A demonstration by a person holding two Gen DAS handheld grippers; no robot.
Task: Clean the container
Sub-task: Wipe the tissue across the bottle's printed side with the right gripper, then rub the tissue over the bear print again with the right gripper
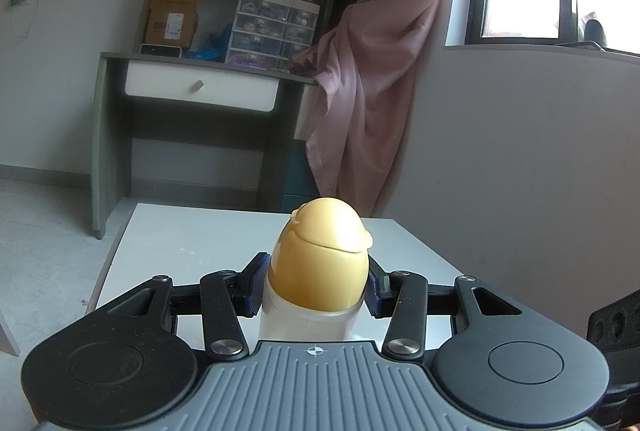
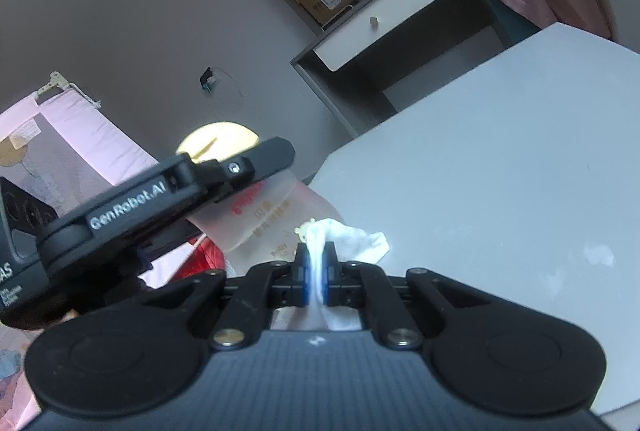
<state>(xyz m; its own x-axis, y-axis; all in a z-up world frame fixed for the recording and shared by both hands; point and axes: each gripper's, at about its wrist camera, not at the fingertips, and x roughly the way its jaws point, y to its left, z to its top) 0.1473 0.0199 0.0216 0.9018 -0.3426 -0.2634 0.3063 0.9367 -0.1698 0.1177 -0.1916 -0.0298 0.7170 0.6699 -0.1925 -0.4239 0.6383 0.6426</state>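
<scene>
In the left wrist view my left gripper (image 1: 316, 283) is shut on a white container (image 1: 304, 323) with a rounded yellow cap (image 1: 322, 255), held upright above the white table (image 1: 192, 243). In the right wrist view my right gripper (image 2: 315, 255) is shut on a white wipe (image 2: 352, 233), whose crumpled end sticks out past the fingertips. The same container (image 2: 256, 207) shows there to the left, pale with pink print and its yellow cap (image 2: 218, 141) behind the left gripper's black body (image 2: 152, 199). The wipe lies right beside the container's lower side; I cannot tell whether they touch.
A grey desk with a white drawer (image 1: 200, 89) and shelves of boxes stands behind the table. A pink curtain (image 1: 384, 51) hangs by the window at the right. A small white scrap or smear (image 2: 598, 253) marks the table at the right.
</scene>
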